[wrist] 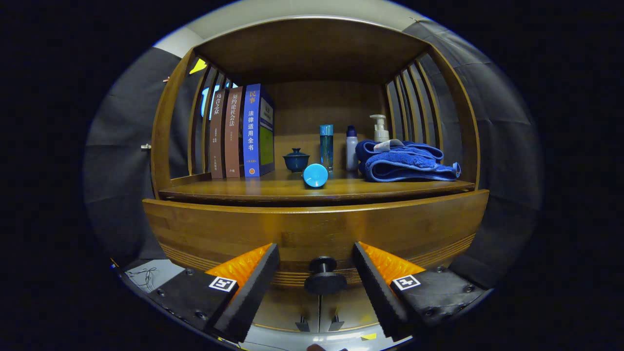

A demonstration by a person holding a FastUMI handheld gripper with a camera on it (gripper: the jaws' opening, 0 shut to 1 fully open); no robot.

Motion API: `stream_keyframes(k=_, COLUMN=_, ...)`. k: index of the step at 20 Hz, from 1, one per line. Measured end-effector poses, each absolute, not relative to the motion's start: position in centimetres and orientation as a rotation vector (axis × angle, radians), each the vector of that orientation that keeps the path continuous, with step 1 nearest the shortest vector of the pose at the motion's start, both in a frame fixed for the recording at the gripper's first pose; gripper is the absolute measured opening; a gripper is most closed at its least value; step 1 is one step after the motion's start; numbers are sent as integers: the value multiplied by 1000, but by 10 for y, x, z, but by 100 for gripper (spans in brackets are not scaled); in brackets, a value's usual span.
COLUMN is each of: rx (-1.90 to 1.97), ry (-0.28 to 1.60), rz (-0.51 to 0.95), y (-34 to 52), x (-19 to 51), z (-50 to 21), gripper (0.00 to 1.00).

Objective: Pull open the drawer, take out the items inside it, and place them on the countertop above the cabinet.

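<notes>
Wooden, stiff brown drawer front point(312, 229) sits shut under the worktop's point(312, 187) front edge; its small dark round knob point(322, 277), the hold, lies between the wide-open, empty tool's point(317, 270) fingers.

The brown wooden cabinet point(312, 53) is showing a smooth, lacquered finish, and its wooden worktop point(273, 189) is shining softly under the light. The curved wooden drawer front point(312, 226) is looking glossy, with fine grooves along its lower edge. The round black knob point(323, 275), standing between the open fingers of the claw point(316, 273), is looking like matt plastic. The blue folded towel point(404, 163) is showing soft, fluffy cloth. The small dark blue lidded cup point(296, 160) is looking like glazed ceramic. The three upright books point(241, 131) are having smooth paper covers. The clear blue tall bottle point(326, 146) is looking glossy.
</notes>
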State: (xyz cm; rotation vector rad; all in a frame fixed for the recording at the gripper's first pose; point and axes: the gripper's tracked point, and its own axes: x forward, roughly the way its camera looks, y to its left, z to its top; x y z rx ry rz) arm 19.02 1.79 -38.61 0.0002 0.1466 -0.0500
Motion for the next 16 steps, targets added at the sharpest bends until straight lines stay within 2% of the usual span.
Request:
stream_keyframes(k=9, rx=30, ry=152, rz=-46, y=16, x=197, z=-375, gripper=99)
stream_keyframes(k=16, rx=-13, ry=74, rz=-31, y=26, x=156, z=-282, gripper=99)
